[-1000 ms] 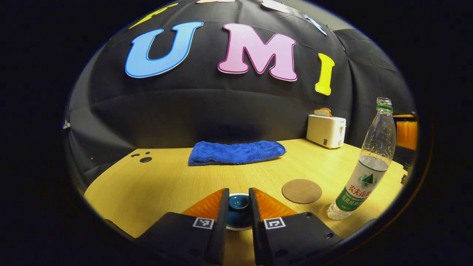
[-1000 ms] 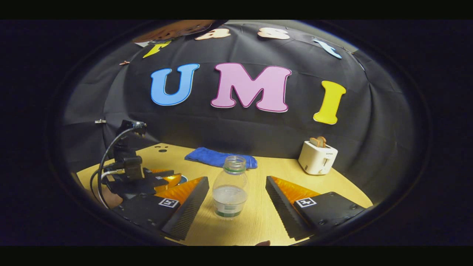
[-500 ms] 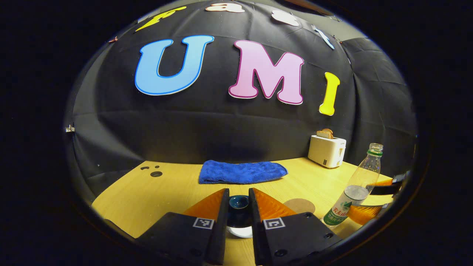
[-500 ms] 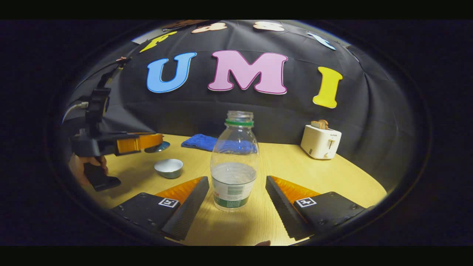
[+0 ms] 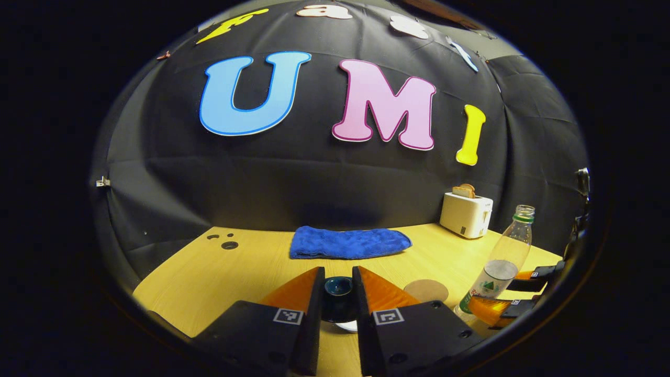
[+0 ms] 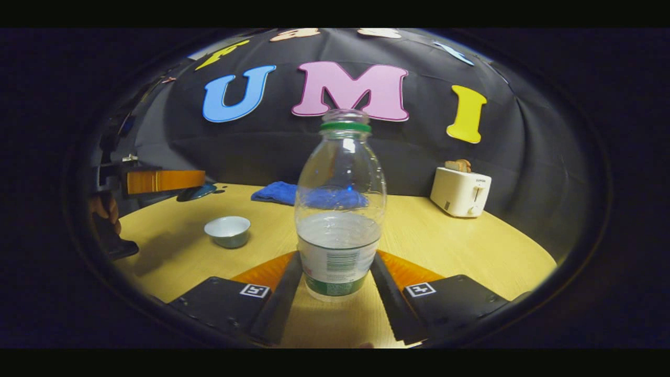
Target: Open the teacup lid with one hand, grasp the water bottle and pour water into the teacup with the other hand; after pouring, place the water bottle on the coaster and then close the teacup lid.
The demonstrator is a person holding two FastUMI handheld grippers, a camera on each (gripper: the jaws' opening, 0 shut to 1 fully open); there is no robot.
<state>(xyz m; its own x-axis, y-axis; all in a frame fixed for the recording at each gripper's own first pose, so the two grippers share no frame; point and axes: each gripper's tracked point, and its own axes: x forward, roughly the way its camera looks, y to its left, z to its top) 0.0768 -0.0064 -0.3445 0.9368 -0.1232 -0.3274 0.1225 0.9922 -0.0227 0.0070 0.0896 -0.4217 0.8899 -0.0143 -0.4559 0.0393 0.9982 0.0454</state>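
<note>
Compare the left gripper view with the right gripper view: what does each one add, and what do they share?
Left gripper view adds: the coaster on the table beside the water bottle, and a close look at the lid pinched by the left gripper.
Right gripper view adds: the uncovered teacup, the hand holding the left gripper, and the right gripper closed on the water bottle's labelled lower half.
Shared: water bottle, lid, both grippers, blue towel, toaster.

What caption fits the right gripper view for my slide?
Right gripper closes on the uncapped water bottle; the open teacup waits on the table.
</note>
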